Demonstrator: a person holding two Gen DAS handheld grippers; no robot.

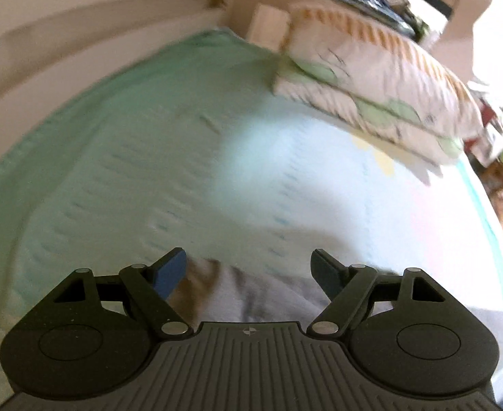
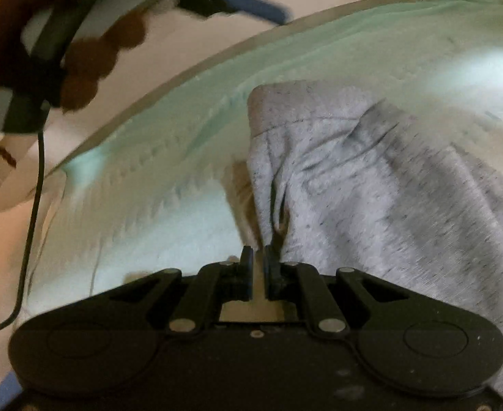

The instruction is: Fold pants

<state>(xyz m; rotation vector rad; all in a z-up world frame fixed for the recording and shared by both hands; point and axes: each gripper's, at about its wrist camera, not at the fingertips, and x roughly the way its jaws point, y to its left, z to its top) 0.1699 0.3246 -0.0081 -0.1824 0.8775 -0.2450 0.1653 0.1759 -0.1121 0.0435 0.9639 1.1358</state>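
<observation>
mint bedsheet (image 2: 169, 157) under grey pants (image 2: 371, 178), pinched between right gripper (image 2: 258, 257) fingertips.

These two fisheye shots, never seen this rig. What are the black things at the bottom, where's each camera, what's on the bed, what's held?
There is no robot here: a person holds a pair of hand-operated tongs in each hand, and a camera on each looks forward along its fingers. The black parts at the bottom of each picture are those tongs.

The left wrist view shows the left tongs spread open with nothing between them, above a pale green bedsheet. A stack of patterned pillows lies at the far end.

The right wrist view shows the right tongs shut on a pinch of the grey pants, which lie rumpled on the sheet. At the top left, blurred, are the person's left hand and the other tongs.
</observation>
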